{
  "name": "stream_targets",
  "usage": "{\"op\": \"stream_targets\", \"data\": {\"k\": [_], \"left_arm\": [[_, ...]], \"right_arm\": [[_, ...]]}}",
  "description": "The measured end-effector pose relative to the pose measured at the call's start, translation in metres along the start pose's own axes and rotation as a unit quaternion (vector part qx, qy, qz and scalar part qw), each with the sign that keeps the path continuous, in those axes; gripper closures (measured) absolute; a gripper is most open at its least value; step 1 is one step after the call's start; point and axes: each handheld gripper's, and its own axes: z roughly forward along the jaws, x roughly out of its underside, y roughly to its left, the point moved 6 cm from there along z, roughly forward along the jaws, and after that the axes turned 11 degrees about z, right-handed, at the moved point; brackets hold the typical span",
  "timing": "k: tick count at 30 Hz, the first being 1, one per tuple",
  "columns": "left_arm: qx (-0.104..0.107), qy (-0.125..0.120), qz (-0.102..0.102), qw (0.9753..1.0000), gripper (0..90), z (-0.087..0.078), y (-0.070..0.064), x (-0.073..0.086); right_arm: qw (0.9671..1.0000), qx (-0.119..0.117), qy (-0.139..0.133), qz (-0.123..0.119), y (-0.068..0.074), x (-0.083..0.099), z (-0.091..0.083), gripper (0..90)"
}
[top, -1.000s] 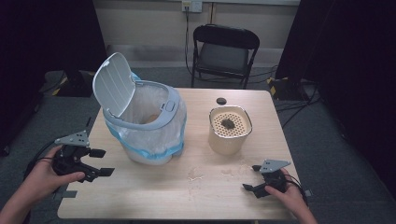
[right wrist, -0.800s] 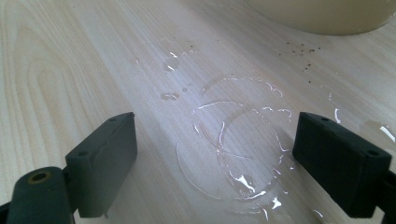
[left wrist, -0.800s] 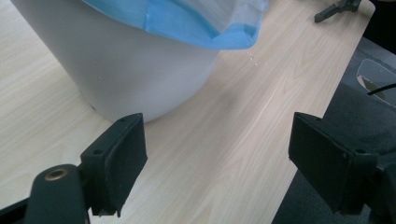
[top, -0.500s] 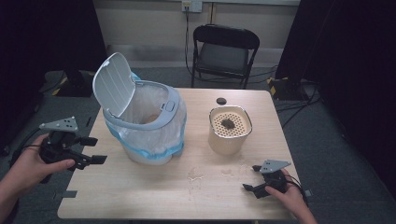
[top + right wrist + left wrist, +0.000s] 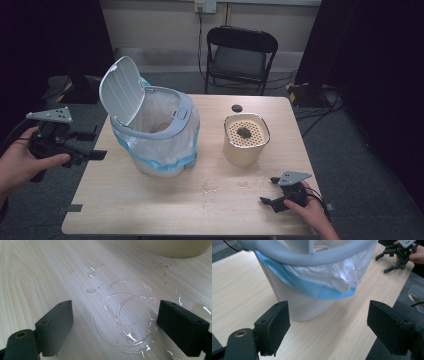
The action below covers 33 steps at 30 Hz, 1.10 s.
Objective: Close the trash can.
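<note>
A white bin (image 5: pixel 160 162) with a grey rim, a raised lid (image 5: pixel 120 90) and a clear liner edged in blue stands on the left half of the wooden table (image 5: pixel 150 210). My left gripper (image 5: pixel 97 145) hovers open at the table's left edge, jaws pointing at the bin. In the left gripper view the bin (image 5: pixel 299 307) stands just beyond the wide-apart jaws of the left gripper (image 5: pixel 328 327). My right gripper (image 5: pixel 266 190) rests open near the front right. In its own view the right gripper (image 5: pixel 115 325) frames wet rings (image 5: pixel 125 315) on the wood.
A cream container (image 5: pixel 246 142) with a perforated top holding dark residue stands right of the bin. A small black cap (image 5: pixel 236 108) lies behind it. Wet patches (image 5: pixel 210 186) mark the table's front middle. A black folding chair (image 5: pixel 240 55) stands beyond the table.
My left gripper has moved left and away from the bin, out to the table's left edge. The right gripper has stayed in place.
</note>
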Motion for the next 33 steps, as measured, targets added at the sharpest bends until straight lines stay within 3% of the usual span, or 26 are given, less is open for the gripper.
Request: {"op": "stream_targets", "data": {"k": [12, 27, 33], "left_arm": [[-0.011, -0.005, -0.005, 0.9999, 17.6, -0.009, 0.016, -0.021], [-0.010, -0.021, 0.016, 0.9996, 17.5, 0.005, 0.019, -0.064], [-0.010, -0.031, 0.024, 0.9992, 19.3, 0.011, 0.016, -0.074]], "right_arm": [[1.0000, 0.000, -0.001, 0.000, 0.000, 0.000, 0.000, 12.9], [1.0000, 0.000, -0.001, 0.001, 0.000, 0.000, 0.000, 12.9], [1.0000, 0.000, -0.001, 0.001, 0.000, 0.000, 0.000, 12.9]]}}
